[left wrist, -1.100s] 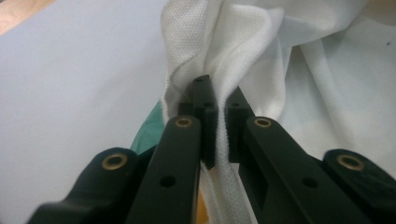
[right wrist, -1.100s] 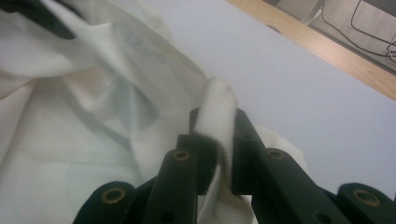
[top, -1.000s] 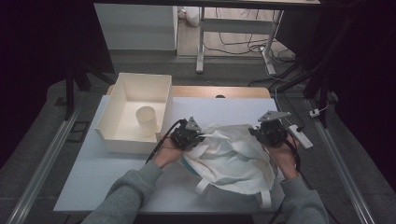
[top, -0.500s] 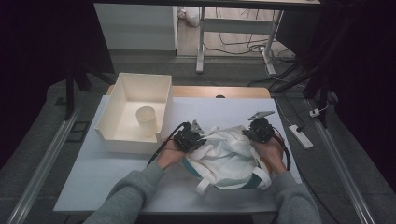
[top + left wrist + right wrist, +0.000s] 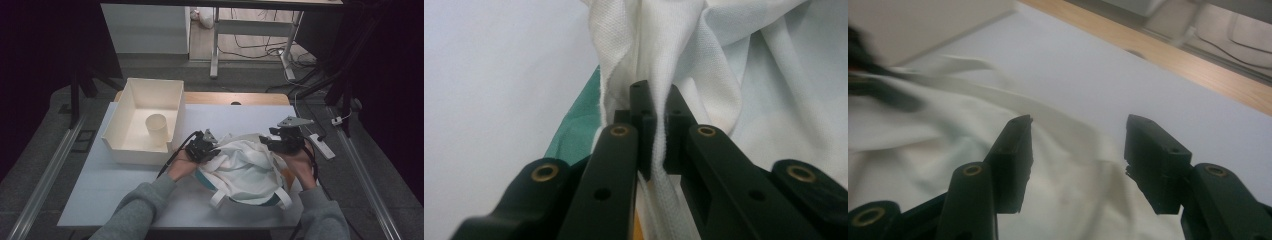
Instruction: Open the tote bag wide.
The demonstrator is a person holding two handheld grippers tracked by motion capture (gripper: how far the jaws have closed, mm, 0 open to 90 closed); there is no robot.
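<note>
High view: a crumpled white cloth bag (image 5: 245,170) with teal trim and white straps lies on the near middle of the white surface (image 5: 115,185), between the person's two hands. The left gripper (image 5: 204,146) sits at the bag's left edge, just right of the near right corner of the cream bin (image 5: 131,107), which holds an upright paper cup (image 5: 157,129) near its right wall. The right gripper (image 5: 283,141) is at the bag's far right edge, with a white power strip (image 5: 320,145) lying just beyond it on the right side of the surface.

Left gripper view shows its jaws closed on a bunched fold of the bag's white fabric (image 5: 659,75), the cloth pinched between the two pads and rising in pleats beyond them; a strip of teal lining (image 5: 574,135) shows to the left against the surface.

Right gripper view shows its jaws standing wide apart over the bag's cloth, which spreads below and to the left, nothing between them. Beyond lie bare white surface and its wooden far edge (image 5: 1168,55).
</note>
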